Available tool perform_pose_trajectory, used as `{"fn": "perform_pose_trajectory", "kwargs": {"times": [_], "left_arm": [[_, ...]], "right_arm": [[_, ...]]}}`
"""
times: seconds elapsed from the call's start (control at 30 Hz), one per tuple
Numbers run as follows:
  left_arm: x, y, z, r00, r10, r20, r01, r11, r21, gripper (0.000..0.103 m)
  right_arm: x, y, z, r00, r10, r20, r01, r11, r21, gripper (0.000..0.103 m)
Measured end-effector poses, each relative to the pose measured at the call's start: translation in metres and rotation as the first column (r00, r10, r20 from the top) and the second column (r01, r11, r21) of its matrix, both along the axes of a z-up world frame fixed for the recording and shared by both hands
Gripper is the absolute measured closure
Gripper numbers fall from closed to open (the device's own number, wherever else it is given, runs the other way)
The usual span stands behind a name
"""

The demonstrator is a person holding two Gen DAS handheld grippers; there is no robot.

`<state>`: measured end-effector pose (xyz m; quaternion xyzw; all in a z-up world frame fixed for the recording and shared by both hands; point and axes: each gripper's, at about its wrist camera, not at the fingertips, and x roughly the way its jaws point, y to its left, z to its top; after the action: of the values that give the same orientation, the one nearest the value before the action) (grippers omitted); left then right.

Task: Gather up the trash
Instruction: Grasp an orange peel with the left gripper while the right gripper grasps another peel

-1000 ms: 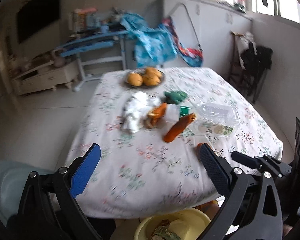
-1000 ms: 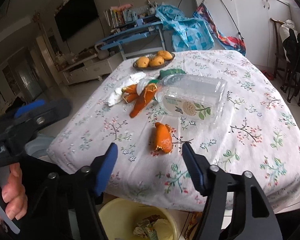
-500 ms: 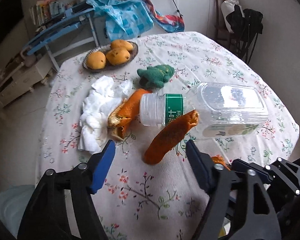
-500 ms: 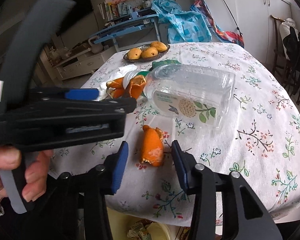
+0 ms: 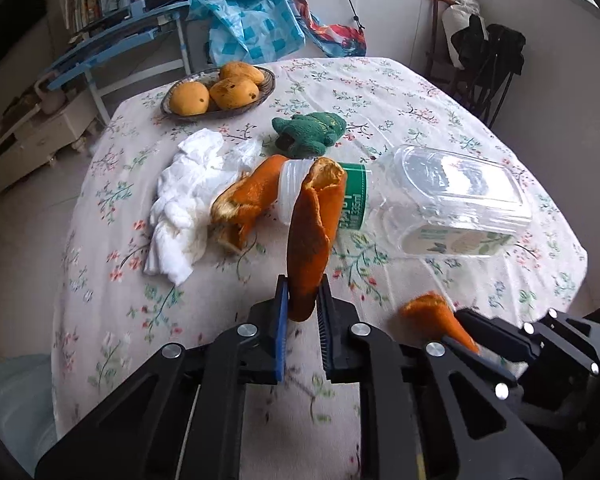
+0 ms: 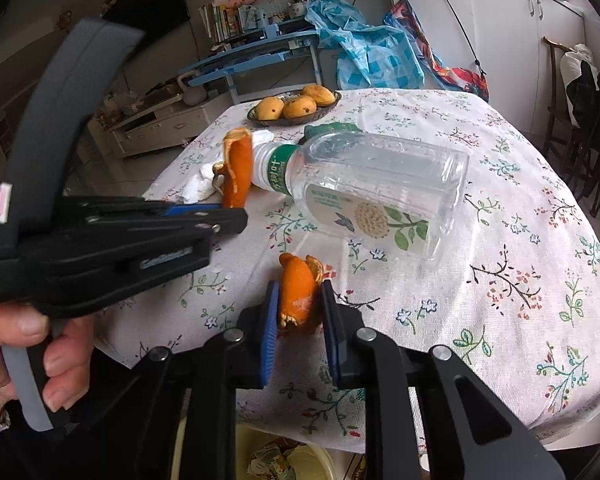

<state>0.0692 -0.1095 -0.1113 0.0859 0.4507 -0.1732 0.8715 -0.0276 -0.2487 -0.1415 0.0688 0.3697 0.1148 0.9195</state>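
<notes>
Non-task stuff: bowl (image 5: 266,92) of mangoes (image 5: 189,98) sat at far edge of floral tablecloth (image 5: 400,92); green plush toy (image 5: 309,130) lay nearer; blue checkered bag (image 5: 252,28) behind.

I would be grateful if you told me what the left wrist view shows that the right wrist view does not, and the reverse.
Only the left wrist view shows the left gripper closing on the long orange peel from behind, and the whole green plush toy.

Only the right wrist view shows a hand on the left gripper's handle and the yellow bin below the table edge.

Both show the plastic bottle, mango plate, tissue and short peel between the right gripper's closing jaws.
</notes>
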Motion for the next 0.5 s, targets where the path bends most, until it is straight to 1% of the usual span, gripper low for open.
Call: {"fn": "perform_pose_trajectory", "kwargs": {"times": [0.1, 0.2, 0.3, 0.5], "left_arm": [[-0.009, 0.006, 0.008, 1.000, 0.014, 0.005, -0.014, 1.000, -0.015, 0.089], [-0.021, 0.018, 0.013, 0.999, 0.052, -0.001, -0.052, 0.998, -0.042, 0.089], [-0.031, 0.027, 0.014, 0.997, 0.082, -0.004, -0.082, 0.995, -0.050, 0.089], [-0.047, 0.042, 0.020, 0.993, 0.115, 0.006, -0.115, 0.992, -0.057, 0.089]], "right_arm": [[-0.002, 0.001, 0.004, 1.000, 0.010, 0.012, -0.010, 1.000, 0.010, 0.082], [-0.005, 0.002, 0.006, 1.000, 0.020, 0.018, -0.021, 1.000, 0.018, 0.082], [-0.008, 0.002, 0.008, 0.999, 0.029, 0.023, -0.030, 0.999, 0.027, 0.083], [-0.015, 0.005, 0.013, 0.998, 0.054, 0.027, -0.055, 0.998, 0.039, 0.083]]}}
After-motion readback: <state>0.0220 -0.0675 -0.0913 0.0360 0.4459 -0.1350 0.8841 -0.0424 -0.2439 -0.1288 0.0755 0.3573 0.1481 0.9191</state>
